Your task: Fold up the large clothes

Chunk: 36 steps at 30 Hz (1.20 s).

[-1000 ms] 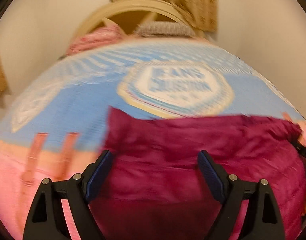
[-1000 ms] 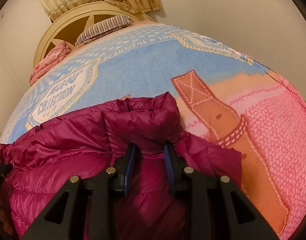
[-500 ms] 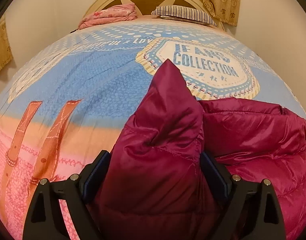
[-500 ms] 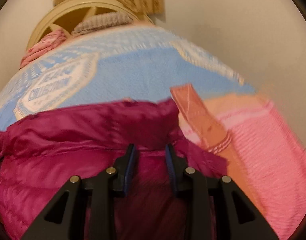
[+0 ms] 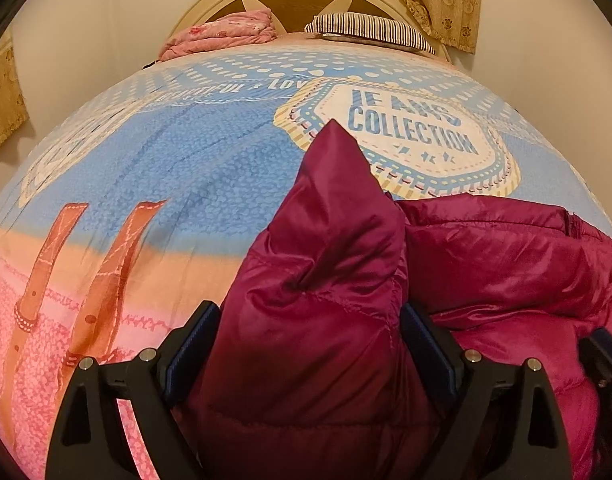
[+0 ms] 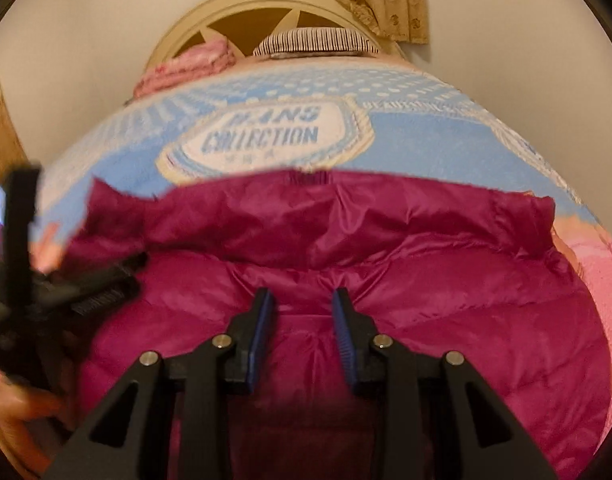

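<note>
Puffy magenta jacket (image 5: 506,264) lies crumpled on the bed (image 5: 177,184).
Shiny and quilted, its bunched end stands up in a peak, gripped by the wide-set left tongs (image 5: 310,344); the right tongs (image 6: 301,336), narrow, pinch a fold below the collar.

Both grippers are matte black, with triangular cut-outs in the arms and round silver screws at the joints. The left gripper (image 5: 310,344) and right gripper (image 6: 301,336) carry ribbed blue pads (image 6: 259,340) inside their fingers.
</note>
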Tool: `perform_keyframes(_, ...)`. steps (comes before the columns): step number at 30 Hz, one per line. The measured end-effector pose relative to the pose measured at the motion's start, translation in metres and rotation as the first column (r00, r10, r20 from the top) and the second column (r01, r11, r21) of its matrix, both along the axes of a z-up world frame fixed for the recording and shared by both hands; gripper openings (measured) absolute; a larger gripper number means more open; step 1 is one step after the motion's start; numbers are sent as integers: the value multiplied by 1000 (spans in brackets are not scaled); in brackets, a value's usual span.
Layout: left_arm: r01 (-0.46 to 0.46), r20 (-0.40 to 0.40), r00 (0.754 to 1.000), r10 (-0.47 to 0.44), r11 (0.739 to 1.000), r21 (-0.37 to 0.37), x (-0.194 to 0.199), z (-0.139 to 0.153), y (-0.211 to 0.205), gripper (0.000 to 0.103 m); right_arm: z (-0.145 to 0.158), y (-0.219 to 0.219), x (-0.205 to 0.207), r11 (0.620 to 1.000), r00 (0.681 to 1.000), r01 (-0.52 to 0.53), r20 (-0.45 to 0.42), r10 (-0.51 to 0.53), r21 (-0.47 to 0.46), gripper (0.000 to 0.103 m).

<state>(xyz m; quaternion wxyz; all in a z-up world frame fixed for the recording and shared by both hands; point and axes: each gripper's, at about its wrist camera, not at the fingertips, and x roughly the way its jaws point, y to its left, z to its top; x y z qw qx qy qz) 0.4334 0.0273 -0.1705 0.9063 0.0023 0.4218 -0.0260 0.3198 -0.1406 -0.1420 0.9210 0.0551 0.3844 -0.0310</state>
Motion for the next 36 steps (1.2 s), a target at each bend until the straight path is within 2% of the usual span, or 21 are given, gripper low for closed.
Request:
perform_keyframes(5,0,0,1000,0,1000,-2,-2,0,-1,92,-9,-1,4,1000,1000,4,-8,-4,-9,35)
perform_keyframes(9,7,-7,1000,-7,999,-31,-3,1,1,92,-10,-1,4,1000,1000,-2,-13,2,-1,35)
perform_keyframes(13,53,-17,998,-56,992,-115,-19,12,13,92,-11,0,4,1000,1000,-1,-13,1,6,35)
perform_keyframes(17,75,38,997,-69,981,-180,-57,33,34,92,-11,-1,4,1000,1000,-2,-10,2,14,35)
perform_keyframes(21,38,32,999,-30,952,-303,-100,33,66,92,-11,-2,3,1000,1000,-1,-4,1,32,35)
perform_keyframes(23,3,43,999,16,914,-407,-118,25,78,92,-11,-2,2,999,1000,-1,-3,1,32,35)
perform_keyframes(25,1,23,1000,11,876,-481,-122,15,78,92,-10,-2,2,999,1000,-1,-1,1,37,35)
perform_keyframes(27,-18,-38,999,0,873,-487,-116,3,69,92,-10,-2,1,999,1000,-1,-2,1,38,35)
perform_keyframes(29,-3,1,1000,4,899,-438,-121,6,57,92,-10,-2,1,999,1000,-1,-4,1,34,35)
perform_keyframes(30,14,-6,1000,-18,905,-426,-123,6,48,92,-10,-2,2,1000,1000,0,-9,1,28,35)
perform_keyframes(33,47,8,999,-48,904,-425,-129,11,37,92,-3,-4,0,1000,999,-11,-42,12,29,35)
perform_keyframes(36,39,2,999,-42,895,-445,-127,6,36,92,19,-4,-23,998,1000,-22,15,21,53,35)
